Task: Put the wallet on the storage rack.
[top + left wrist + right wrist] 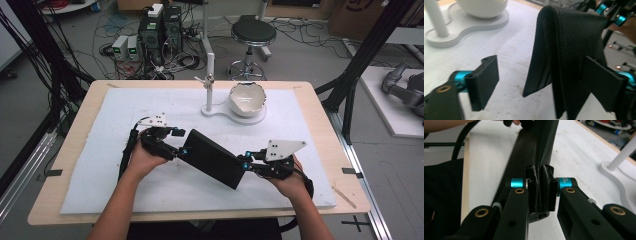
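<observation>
A: Where does the work stand, as a person at the desk (pixel 70 165) handles a black wallet (pixel 212 157)?

B: The wallet hangs above the white foam mat (pixel 150 190), held folded between both hands. The right tool (pixel 248 164) has its pads pressed together on one end of it, pinching the seam, as the right gripper view (pixel 541 192) shows. The left tool (pixel 181 149) stands spread around the other end: in the left gripper view one pad (pixel 602 82) lies against the leather, the other (pixel 485 80) is well apart from it, so it is not clamped there.

A: What is left?

B: By the look of it, opening the wallet; its flaps (pixel 541 60) part only slightly at the near edge.

A: Room to move?

B: Plenty. The mat is bare under and in front of the wallet. The white bowl (pixel 247 98) and the post on its stand (pixel 209 80) sit well apart, toward the far edge.
</observation>
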`<state>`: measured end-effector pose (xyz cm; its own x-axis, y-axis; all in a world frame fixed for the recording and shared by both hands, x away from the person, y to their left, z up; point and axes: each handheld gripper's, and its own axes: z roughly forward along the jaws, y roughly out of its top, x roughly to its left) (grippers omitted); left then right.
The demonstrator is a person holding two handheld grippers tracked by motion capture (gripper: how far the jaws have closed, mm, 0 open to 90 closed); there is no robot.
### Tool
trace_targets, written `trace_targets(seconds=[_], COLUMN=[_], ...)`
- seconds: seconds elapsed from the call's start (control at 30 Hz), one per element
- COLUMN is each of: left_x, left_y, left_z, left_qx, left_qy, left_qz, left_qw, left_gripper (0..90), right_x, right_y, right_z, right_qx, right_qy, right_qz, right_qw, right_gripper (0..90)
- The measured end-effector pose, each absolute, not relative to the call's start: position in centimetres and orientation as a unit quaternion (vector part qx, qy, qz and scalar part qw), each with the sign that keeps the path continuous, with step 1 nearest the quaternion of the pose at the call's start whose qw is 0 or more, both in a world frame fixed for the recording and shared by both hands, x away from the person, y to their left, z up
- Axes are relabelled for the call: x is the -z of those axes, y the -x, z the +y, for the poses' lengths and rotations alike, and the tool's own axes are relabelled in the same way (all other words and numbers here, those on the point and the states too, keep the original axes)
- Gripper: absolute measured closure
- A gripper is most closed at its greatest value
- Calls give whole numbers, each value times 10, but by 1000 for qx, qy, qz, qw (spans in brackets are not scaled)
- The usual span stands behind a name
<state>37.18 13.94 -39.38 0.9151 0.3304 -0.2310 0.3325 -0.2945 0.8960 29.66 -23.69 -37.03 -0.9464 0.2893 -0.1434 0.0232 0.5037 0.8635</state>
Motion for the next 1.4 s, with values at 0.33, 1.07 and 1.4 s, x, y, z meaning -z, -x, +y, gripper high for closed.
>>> trace_targets(seconds=[0.33,1.07,1.4], left_x=[395,353,295], left_y=[-369,-357,-375], left_z=[130,123,121], left_qx=[54,-24,-87], left_qy=[-798,-825,-843], left_qz=[144,132,141], left_qw=[582,549,512], left_gripper=[379,758,758], right_x=[370,385,401], right_y=[-295,-312,-305], right_z=[-236,-275,-296], right_qx=[-501,-552,-505], right_qy=[-61,-207,-265], right_qz=[854,796,806], right_qw=[128,135,161], right_gripper=[854,507,363])
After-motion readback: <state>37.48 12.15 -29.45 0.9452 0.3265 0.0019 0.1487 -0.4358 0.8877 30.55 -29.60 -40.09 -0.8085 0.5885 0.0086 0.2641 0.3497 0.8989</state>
